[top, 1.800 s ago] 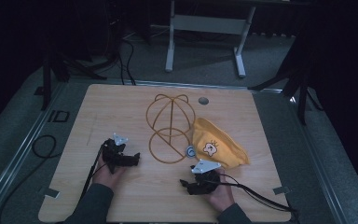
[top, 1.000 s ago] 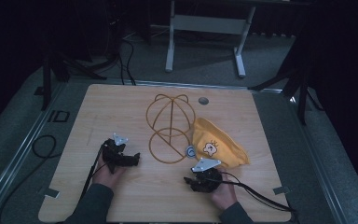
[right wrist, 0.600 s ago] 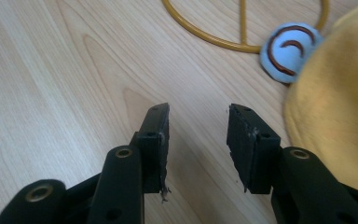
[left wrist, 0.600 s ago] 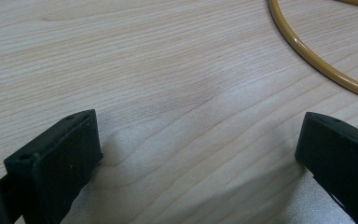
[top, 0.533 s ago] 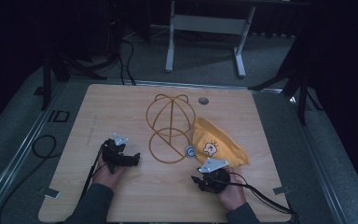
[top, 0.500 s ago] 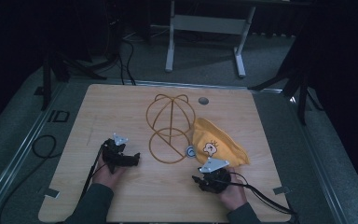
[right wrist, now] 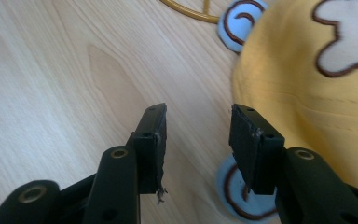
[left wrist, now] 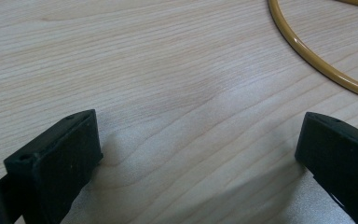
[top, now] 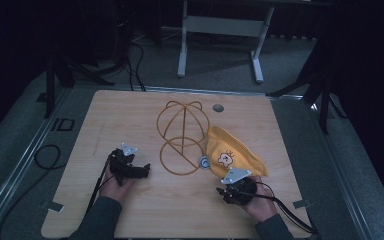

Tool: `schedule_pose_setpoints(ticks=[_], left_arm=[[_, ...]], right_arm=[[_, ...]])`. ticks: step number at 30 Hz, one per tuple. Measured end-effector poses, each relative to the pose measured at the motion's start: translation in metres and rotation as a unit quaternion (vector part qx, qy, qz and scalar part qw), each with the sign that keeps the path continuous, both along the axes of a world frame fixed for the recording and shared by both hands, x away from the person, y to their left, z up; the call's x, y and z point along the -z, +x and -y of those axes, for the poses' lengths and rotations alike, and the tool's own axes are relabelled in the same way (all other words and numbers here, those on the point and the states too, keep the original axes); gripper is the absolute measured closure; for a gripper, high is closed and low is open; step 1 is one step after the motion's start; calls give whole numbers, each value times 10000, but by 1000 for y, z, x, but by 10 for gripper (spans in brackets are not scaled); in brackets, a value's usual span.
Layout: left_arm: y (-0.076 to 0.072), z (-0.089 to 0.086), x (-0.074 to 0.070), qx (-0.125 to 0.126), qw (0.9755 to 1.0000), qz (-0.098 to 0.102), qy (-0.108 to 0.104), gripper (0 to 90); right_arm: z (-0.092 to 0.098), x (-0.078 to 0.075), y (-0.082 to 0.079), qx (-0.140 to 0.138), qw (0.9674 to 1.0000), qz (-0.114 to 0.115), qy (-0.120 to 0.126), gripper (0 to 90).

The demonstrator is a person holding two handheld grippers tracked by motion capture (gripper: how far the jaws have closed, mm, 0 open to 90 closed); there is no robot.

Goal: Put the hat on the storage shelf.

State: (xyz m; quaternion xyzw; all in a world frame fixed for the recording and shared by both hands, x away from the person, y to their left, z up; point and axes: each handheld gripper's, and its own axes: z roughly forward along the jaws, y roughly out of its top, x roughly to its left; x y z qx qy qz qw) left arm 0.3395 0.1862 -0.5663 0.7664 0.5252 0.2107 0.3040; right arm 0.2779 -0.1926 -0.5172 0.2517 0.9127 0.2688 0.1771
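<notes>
1. In the high view we see the wooden table (top: 145,115) with a gold wire frame (top: 182,137) near its middle and a yellow cloth hat (top: 232,157) just right of it, touching the frame's lower ring area.
2. Left gripper (top: 137,171) sits on the table left of the wire frame, held in the person's left hand (top: 115,180). Right gripper (top: 225,192) is at the near edge of the hat, in the right hand (top: 257,202).
3. The left gripper view adds what the high view can't resolve: left gripper (left wrist: 198,154) jaws spread wide, bare wood between them, a curve of the wire frame (left wrist: 317,65) ahead at the upper right, apart from the jaws.
4. The right gripper view gives hat detail: yellow hat (right wrist: 317,93) with a white cartoon patch (right wrist: 349,42) and two round blue ear pieces (right wrist: 242,21), one near the frame, one under the right-hand jaw.
5. Right gripper (right wrist: 198,126) jaws are parted, nothing pinched; only table shows in the gap, the hat's edge just beside the right-hand jaw. The jaws closed a little, then have just been opening again.
6. Versus the earlier high views: the right hand and gripper have shifted right and back toward the person, off the hat's left edge. Left gripper, hat and frame sit unchanged.
</notes>
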Motion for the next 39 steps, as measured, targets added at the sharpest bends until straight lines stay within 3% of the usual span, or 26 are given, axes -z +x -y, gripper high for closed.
schedule_pose_setpoints(ticks=[8, 14, 21, 29, 39], left_arm=[[0, 0, 0, -8, 10000, 7, -11, 1], [0, 0, 0, -8, 10000, 5, -11, 1], [0, 0, 0, -8, 10000, 4, -12, 1], [0, 0, 0, -6, 10000, -5, -7, 1], [0, 0, 0, -5, 10000, -6, -6, 1]], right_arm=[[8, -6, 4, 40, 9989, 145, -451, 544], [12, -4, 7, 55, 9970, -35, -769, 556], [9, 9, 16, 140, 9915, -319, -1250, 555], [12, 10, 27, 333, 9910, -643, -1127, 583], [14, 9, 33, 444, 9893, -892, -1069, 662]])
